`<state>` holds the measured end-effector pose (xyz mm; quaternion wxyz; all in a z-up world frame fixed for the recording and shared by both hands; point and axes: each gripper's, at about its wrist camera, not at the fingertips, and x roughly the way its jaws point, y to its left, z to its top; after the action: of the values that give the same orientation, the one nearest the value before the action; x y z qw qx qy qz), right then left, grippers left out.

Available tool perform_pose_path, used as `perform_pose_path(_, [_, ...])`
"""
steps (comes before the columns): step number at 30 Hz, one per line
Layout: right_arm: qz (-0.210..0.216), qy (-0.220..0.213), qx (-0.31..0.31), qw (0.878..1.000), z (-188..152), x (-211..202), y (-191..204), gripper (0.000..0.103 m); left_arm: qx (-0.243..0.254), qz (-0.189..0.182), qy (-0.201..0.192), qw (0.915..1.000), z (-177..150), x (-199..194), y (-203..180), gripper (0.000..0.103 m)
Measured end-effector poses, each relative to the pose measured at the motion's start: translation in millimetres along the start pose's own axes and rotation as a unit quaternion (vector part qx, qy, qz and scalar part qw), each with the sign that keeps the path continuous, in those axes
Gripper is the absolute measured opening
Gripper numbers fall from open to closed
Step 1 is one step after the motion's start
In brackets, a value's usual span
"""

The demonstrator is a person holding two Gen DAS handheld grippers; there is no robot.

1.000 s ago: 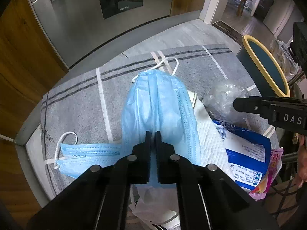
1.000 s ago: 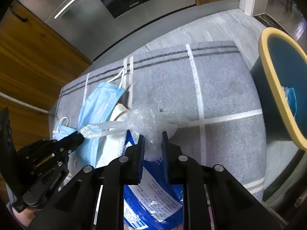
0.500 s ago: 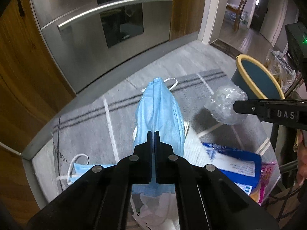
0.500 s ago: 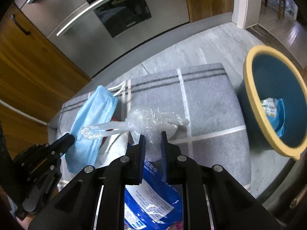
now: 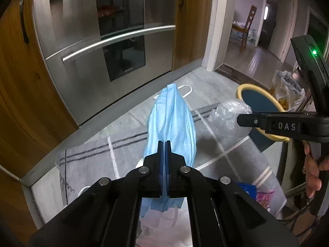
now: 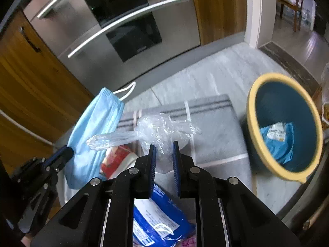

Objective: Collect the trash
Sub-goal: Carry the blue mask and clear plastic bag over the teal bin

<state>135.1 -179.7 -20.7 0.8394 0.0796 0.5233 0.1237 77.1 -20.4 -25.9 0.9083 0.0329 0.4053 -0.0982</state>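
My left gripper [image 5: 164, 144] is shut on a light blue face mask [image 5: 171, 123] and holds it up off the grey rug; the mask also shows in the right wrist view [image 6: 96, 127]. My right gripper [image 6: 164, 146] is shut on a crumpled clear plastic bag [image 6: 158, 131], held in the air; the bag also shows in the left wrist view [image 5: 228, 117]. The dark blue bin with a yellow rim [image 6: 255, 111] stands to the right with blue trash [image 6: 277, 142] inside. It shows at the right in the left wrist view [image 5: 244, 86].
A blue wrapper [image 6: 156, 224] and a red and white packet [image 6: 117, 158] lie on the grey striped rug [image 6: 213, 135]. A steel appliance [image 5: 107, 47] and wooden cabinets [image 5: 16, 94] stand behind. A filled plastic bag [image 5: 287, 88] sits beyond the bin.
Both grippers have lifted their loads well up off the rug. The view has tilted up toward the appliance, and the bin is now closer on the right.
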Motion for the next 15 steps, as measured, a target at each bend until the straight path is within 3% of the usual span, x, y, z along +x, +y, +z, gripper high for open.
perform_pose_path(15, [-0.026,-0.068,0.004,0.997,19,-52,-23,0.017,0.03,-0.027,-0.031,0.9987,8,-14,-26,0.002])
